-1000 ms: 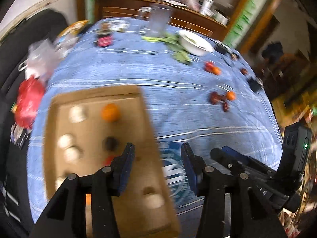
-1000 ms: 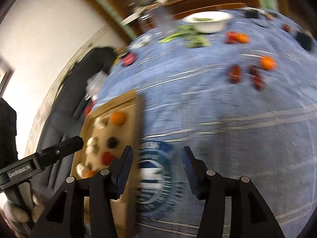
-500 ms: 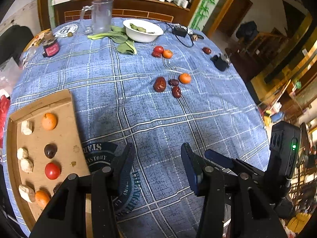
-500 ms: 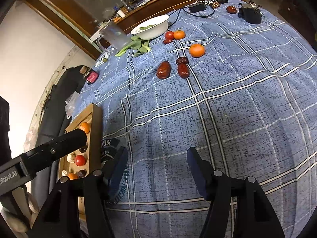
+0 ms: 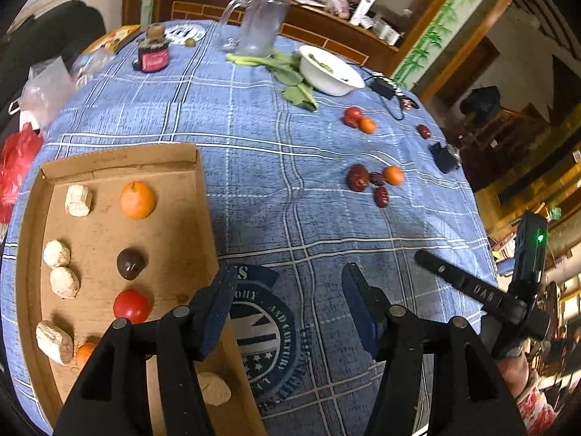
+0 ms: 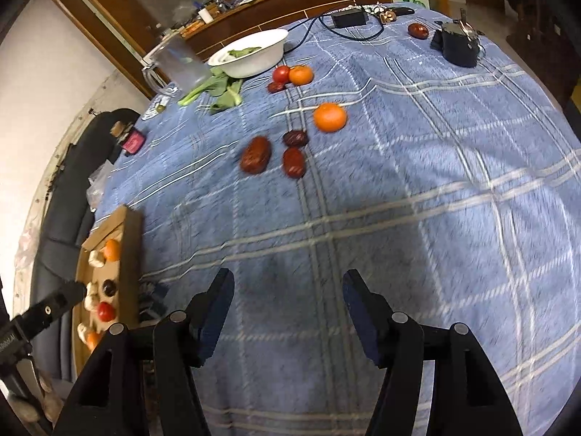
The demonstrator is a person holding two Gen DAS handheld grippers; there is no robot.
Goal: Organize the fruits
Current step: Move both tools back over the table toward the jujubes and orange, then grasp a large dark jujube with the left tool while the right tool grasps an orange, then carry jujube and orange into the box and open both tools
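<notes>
Fruits (image 6: 329,117) lie loose far across the tabletop (image 6: 435,200); both tongs, left (image 5: 287,301) and right (image 6: 287,301), gape wide and empty. Round fruit could roll off when nudged.

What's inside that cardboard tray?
The cardboard tray holds an orange, a dark fruit, a tomato and pale chunks; the left gripper hides its near end.

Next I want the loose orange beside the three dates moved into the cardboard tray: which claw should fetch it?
Right, probably. The right claw is open, empty and faces the orange and dates ahead. The left claw, also open, hovers at the cardboard tray edge, with the orange off to its right.
</notes>
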